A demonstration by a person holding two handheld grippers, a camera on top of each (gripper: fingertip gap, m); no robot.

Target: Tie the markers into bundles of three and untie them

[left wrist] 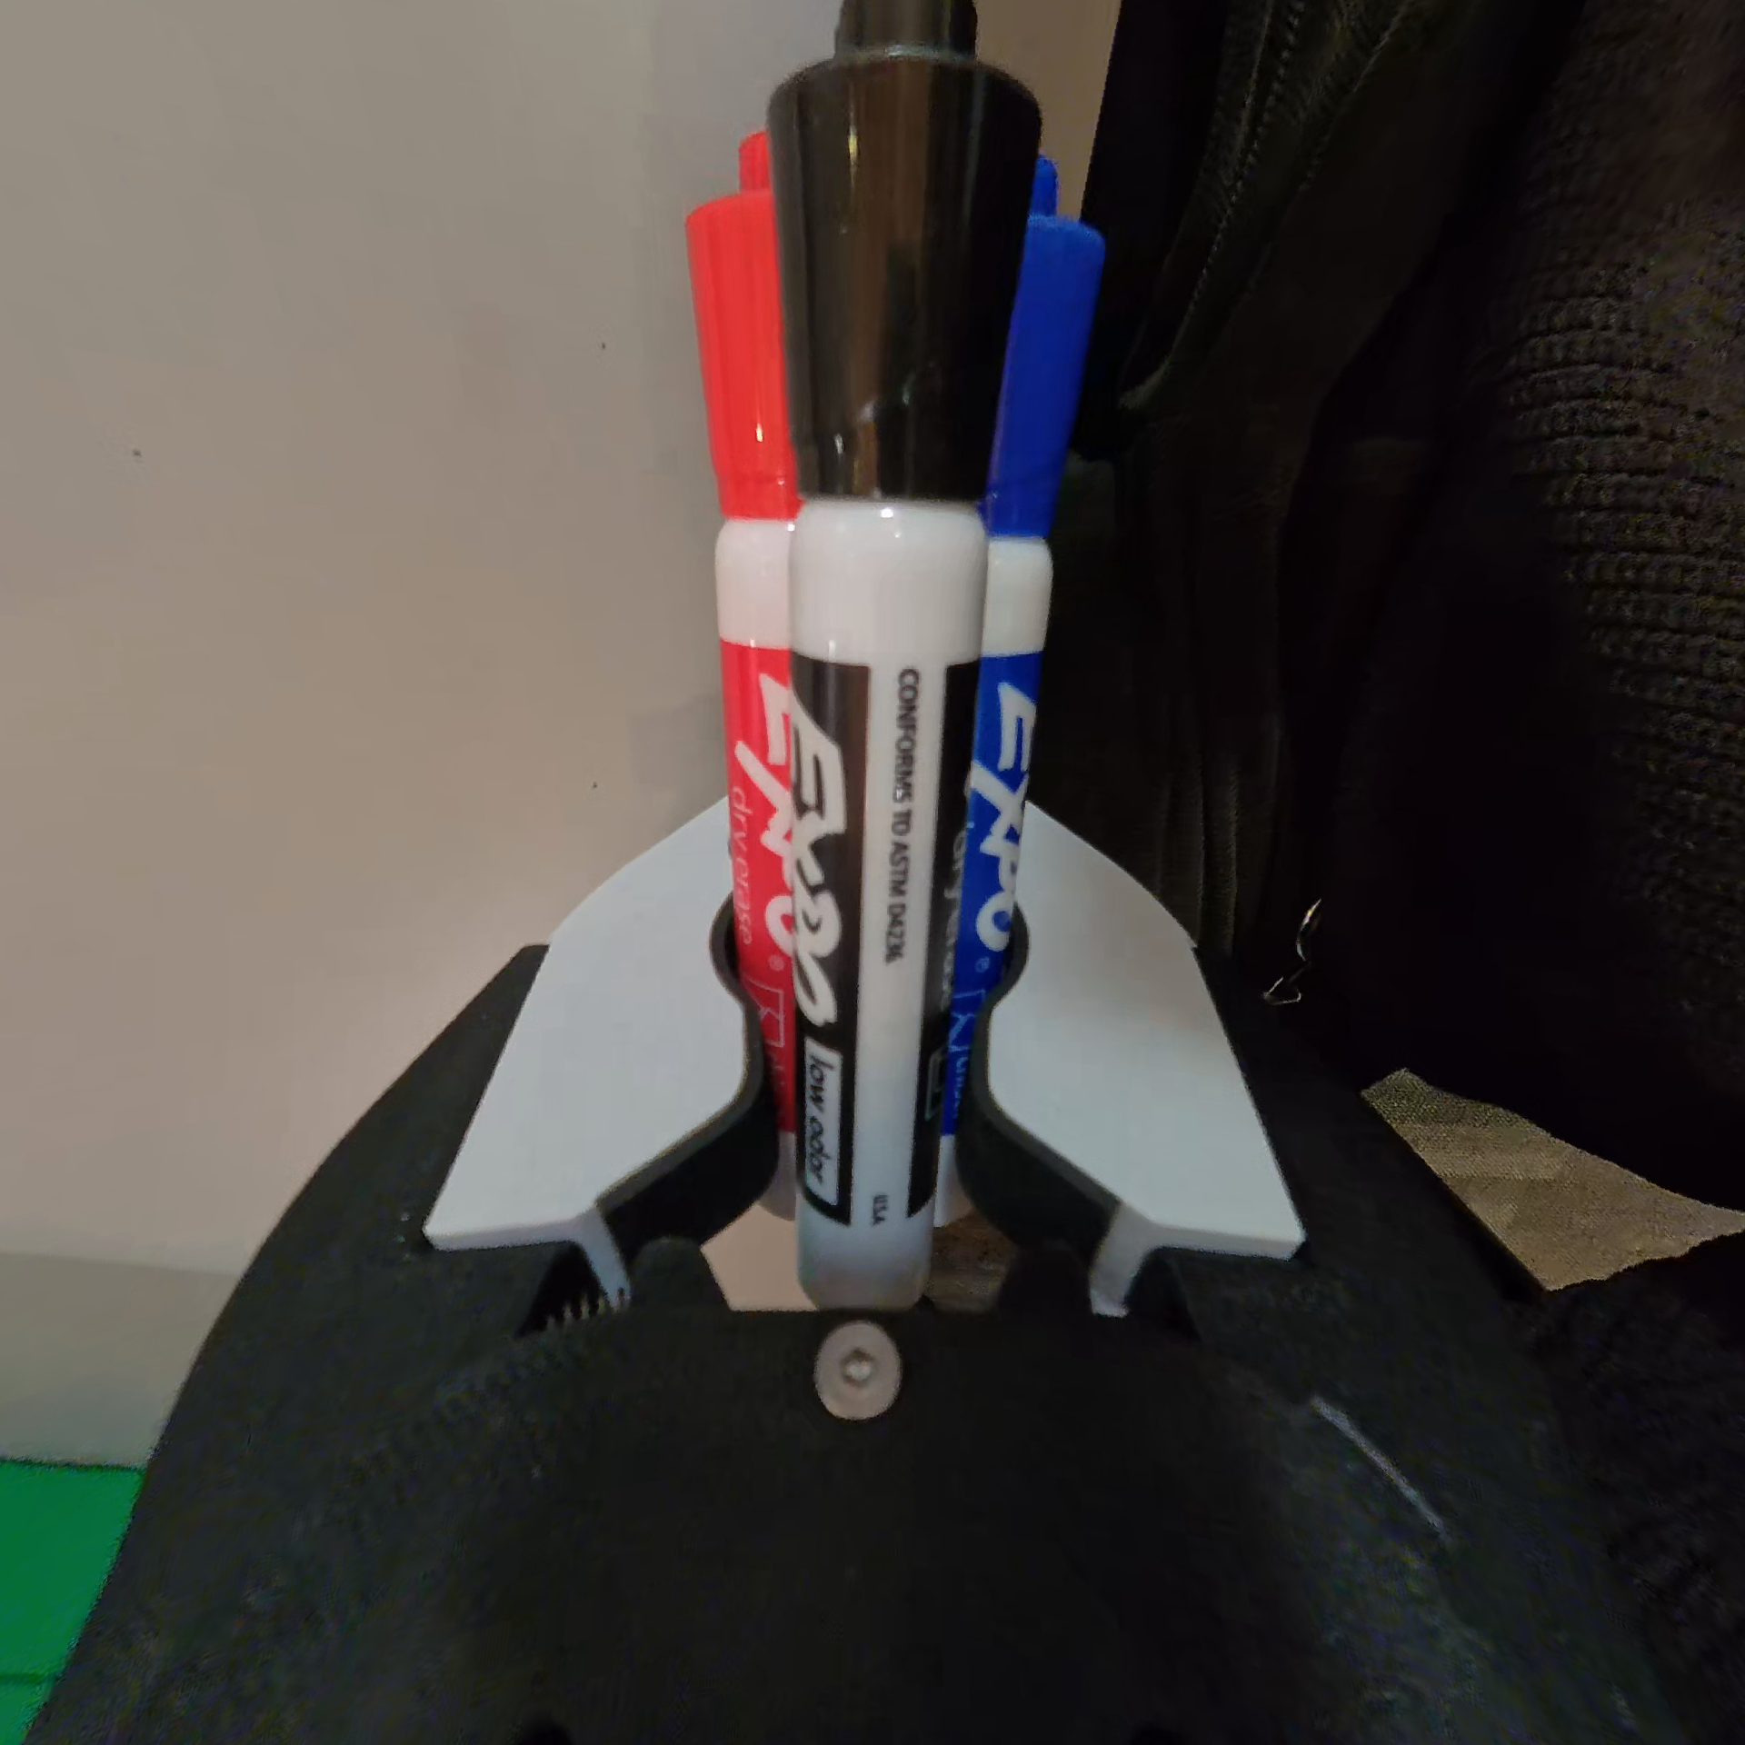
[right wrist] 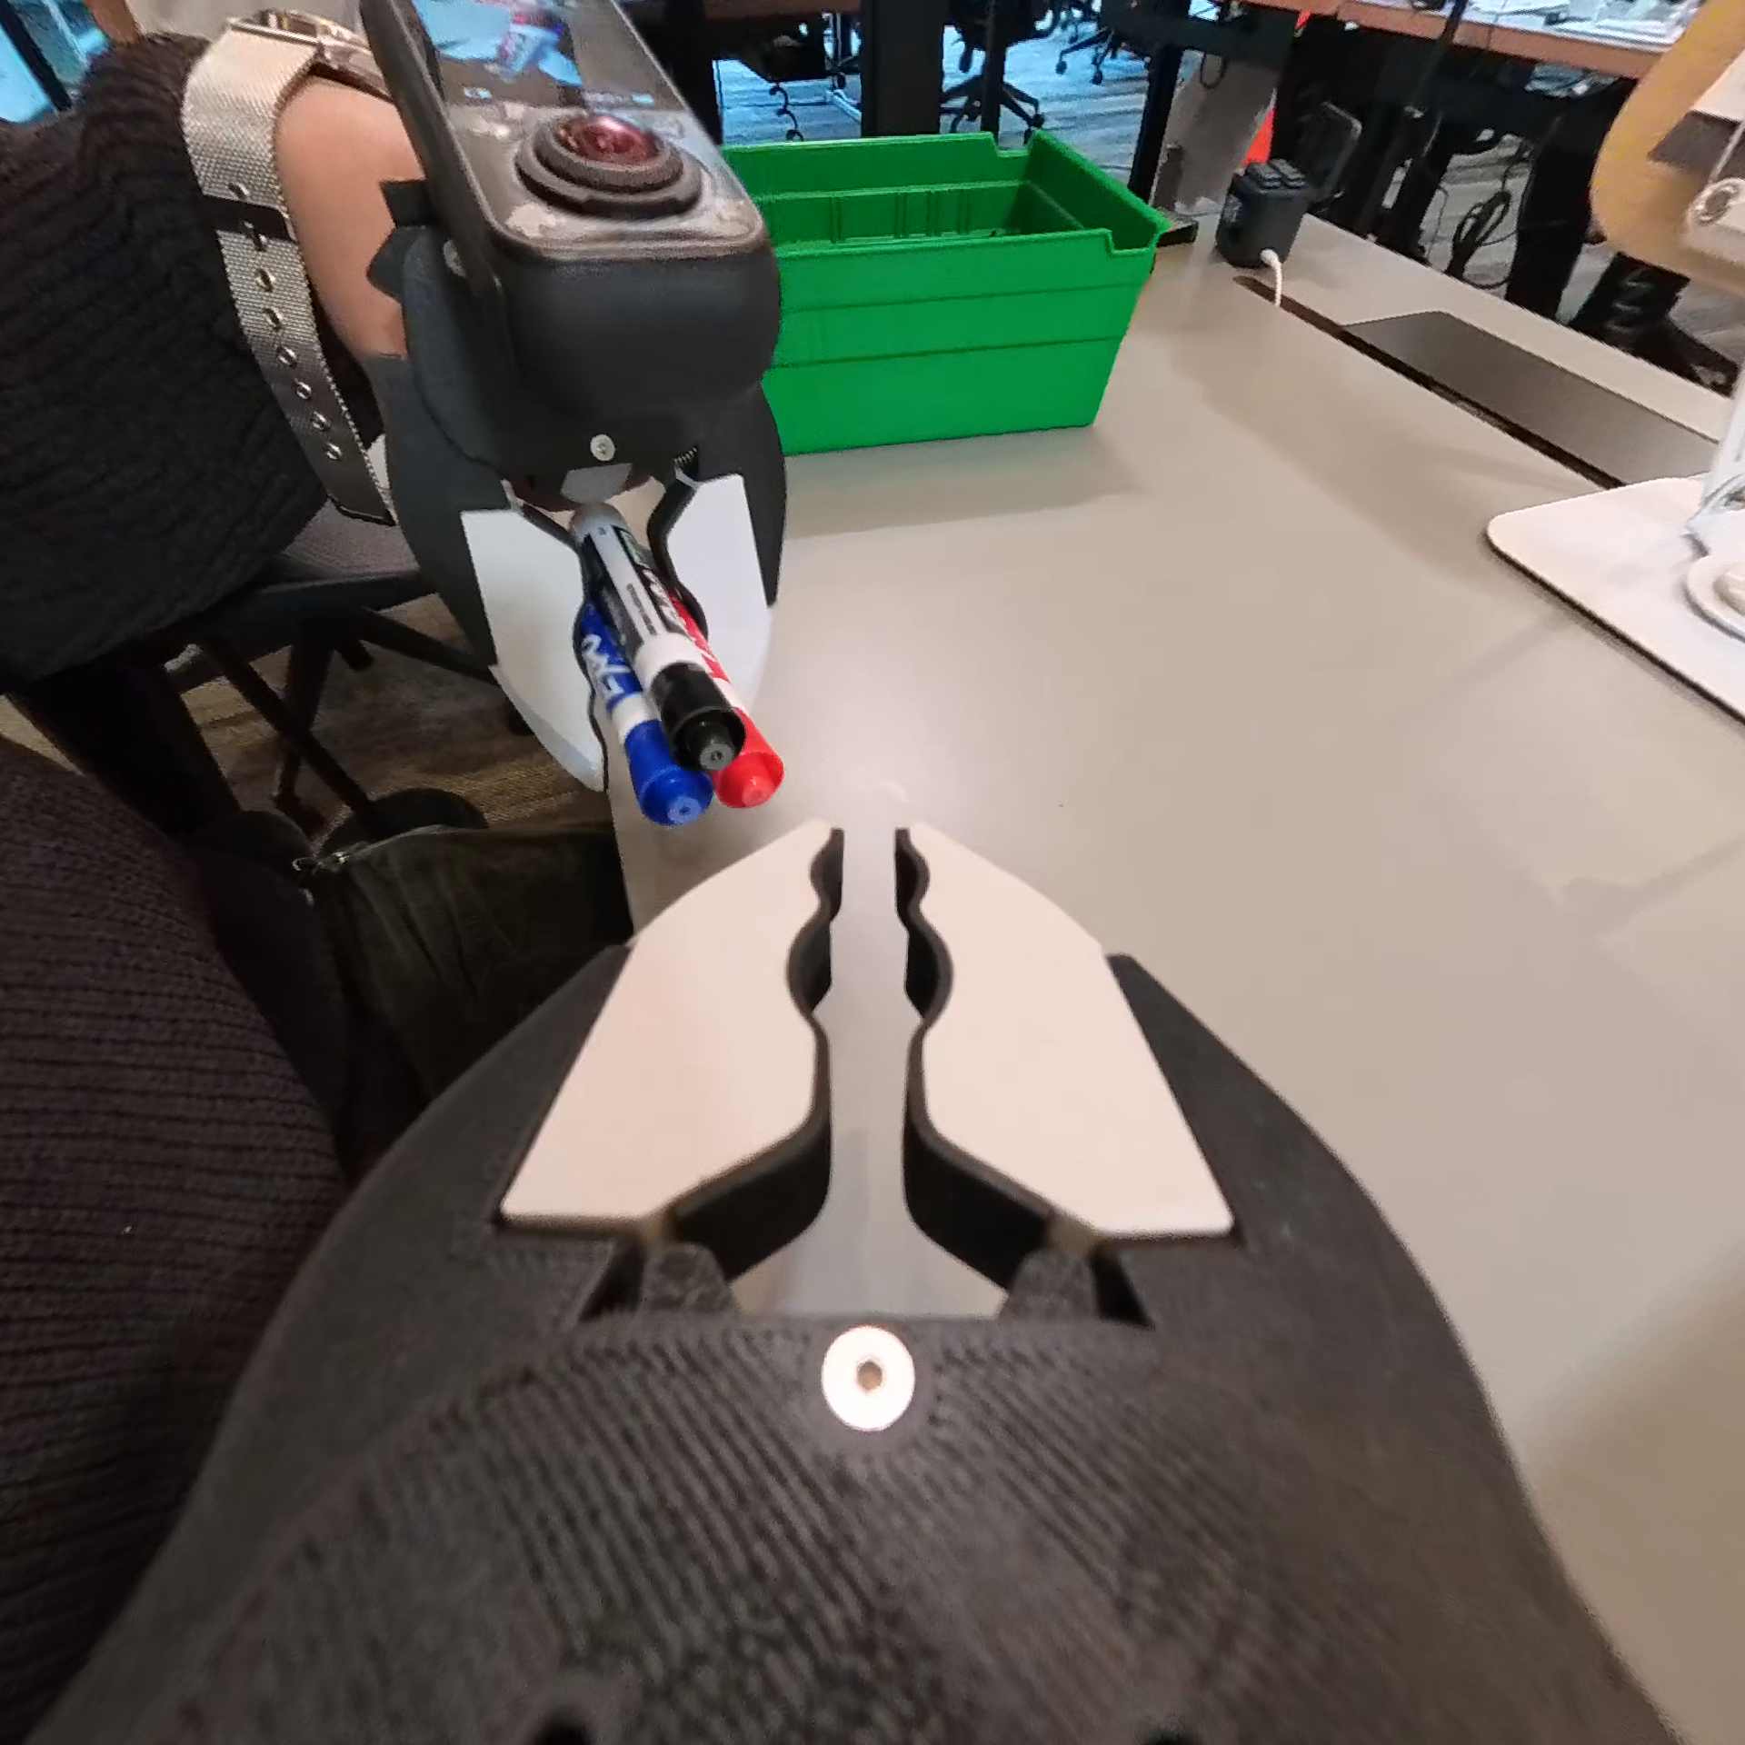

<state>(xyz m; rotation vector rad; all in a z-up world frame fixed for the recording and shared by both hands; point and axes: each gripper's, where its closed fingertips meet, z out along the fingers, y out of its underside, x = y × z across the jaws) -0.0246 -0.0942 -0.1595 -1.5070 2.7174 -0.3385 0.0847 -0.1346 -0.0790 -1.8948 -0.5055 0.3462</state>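
**A:** So what's the left gripper doing right now?

**B:** It's clamping three dry-erase markers between its white plastic fingers: a black-capped marker sitting in front, a red-capped marker and a blue-capped marker tucked side by side behind it. All three are touching each other, caps pointing away from the gripper body. I can't tell whether any band or tie is going around them.

**A:** And from the other camera?

**B:** Same trio is sticking out of the left gripper, up in the air over the near edge of the pale grey counter, cap ends aiming toward the right gripper. Blue marker is sitting lowest-left, red marker to its right, black marker on top.

**A:** Right gripper holding anything?

**B:** Nope, it's holding nothing. Its white fingers are sitting close together with a narrow gap between them, and bare counter is showing through it. It's hovering just short of the marker caps, not touching them.

**A:** Anything else around?

**B:** A green plastic bin is sitting farther back on the counter, well apart from both grippers. A dark knitted sleeve with a silvery mesh watch strap is showing behind the left gripper.
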